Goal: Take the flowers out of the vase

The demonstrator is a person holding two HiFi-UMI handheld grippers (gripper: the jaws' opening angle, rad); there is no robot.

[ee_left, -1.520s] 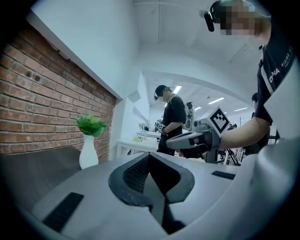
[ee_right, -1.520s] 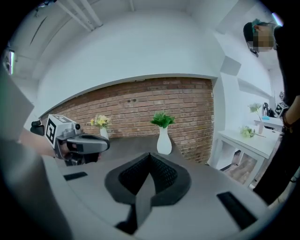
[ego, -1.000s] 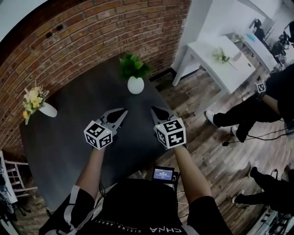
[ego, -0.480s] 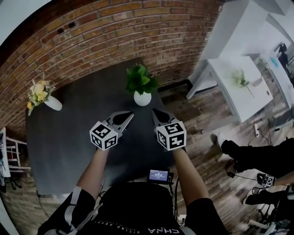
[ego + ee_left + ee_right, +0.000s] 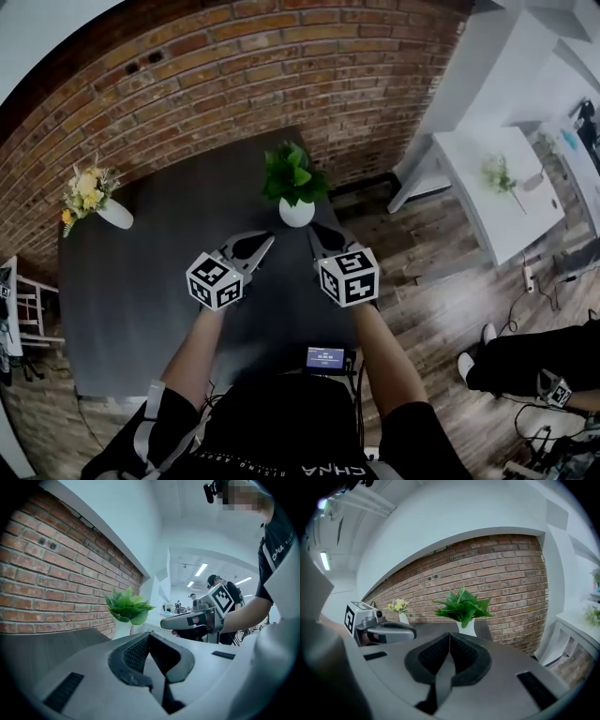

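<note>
**Task item.** One bunch of pale yellow and cream flowers [image 5: 86,187] stands in a small white ceramic vase [image 5: 116,216] at the far left of the dark grey tabletop [image 5: 141,291], near the red brick wall [image 5: 234,75]. The flowers are not yet taken out. The stems run roughly upright out of the vase mouth.

**Relation to the jaws.** The bunch lies beyond and well to the left of both jaw pairs, well apart from each. The left gripper [image 5: 266,240] is the nearer. Judged from this, the lift falls to that hand and calls for a reach leftward.

**Jaws.** The left gripper's jaws are pressed together with nothing between them. The right gripper [image 5: 316,229] is likewise closed and empty.

**Other items.** A green leafy plant [image 5: 294,175] in a round white pot [image 5: 296,213] sits just beyond the two jaw tips, roughly between them.

**Count on the dark tabletop.** There is one flower bunch, one leafy plant, two white vessels and two grippers.
</note>
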